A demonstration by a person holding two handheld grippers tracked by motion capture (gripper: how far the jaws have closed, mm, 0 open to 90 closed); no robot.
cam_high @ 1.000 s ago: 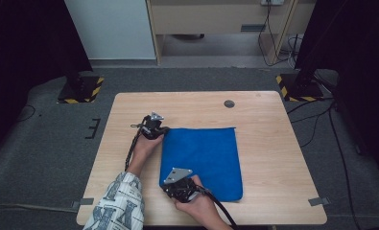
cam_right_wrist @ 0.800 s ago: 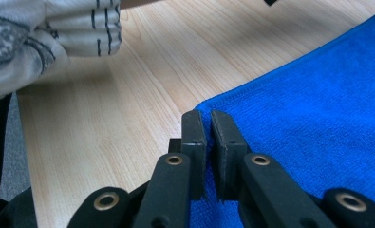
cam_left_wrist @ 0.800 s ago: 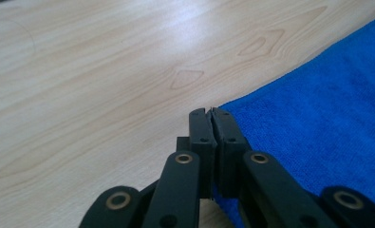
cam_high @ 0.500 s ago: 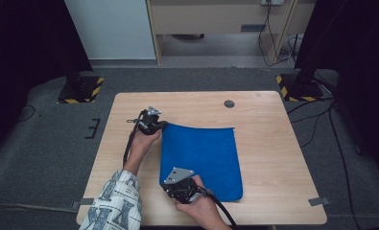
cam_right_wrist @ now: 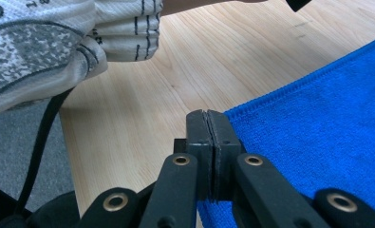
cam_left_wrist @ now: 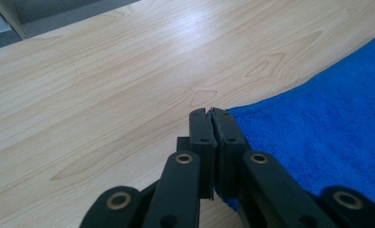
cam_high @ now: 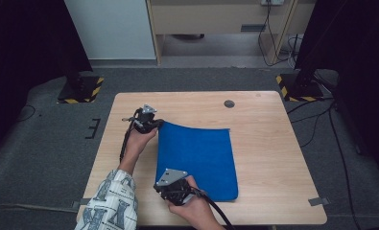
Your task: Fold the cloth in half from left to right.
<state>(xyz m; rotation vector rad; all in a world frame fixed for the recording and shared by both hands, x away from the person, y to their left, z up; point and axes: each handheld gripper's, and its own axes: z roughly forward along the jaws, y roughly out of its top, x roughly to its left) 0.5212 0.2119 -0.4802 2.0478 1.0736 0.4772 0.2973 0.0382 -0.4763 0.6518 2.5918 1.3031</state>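
1. The left gripper (cam_high: 157,125), forearm stretched across the table (cam_high: 273,158), is pinched shut on the far left corner of the blue cloth (cam_high: 199,160).
2. The right gripper (cam_high: 164,188) clamps the near left corner.
3. The plain blue cloth spreads rightward from both grippers, its left edge lifted, long axis running near to far.

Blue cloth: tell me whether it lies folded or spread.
Spread: the blue cloth lies as a single layer on the table, its far-left corner slightly lifted.
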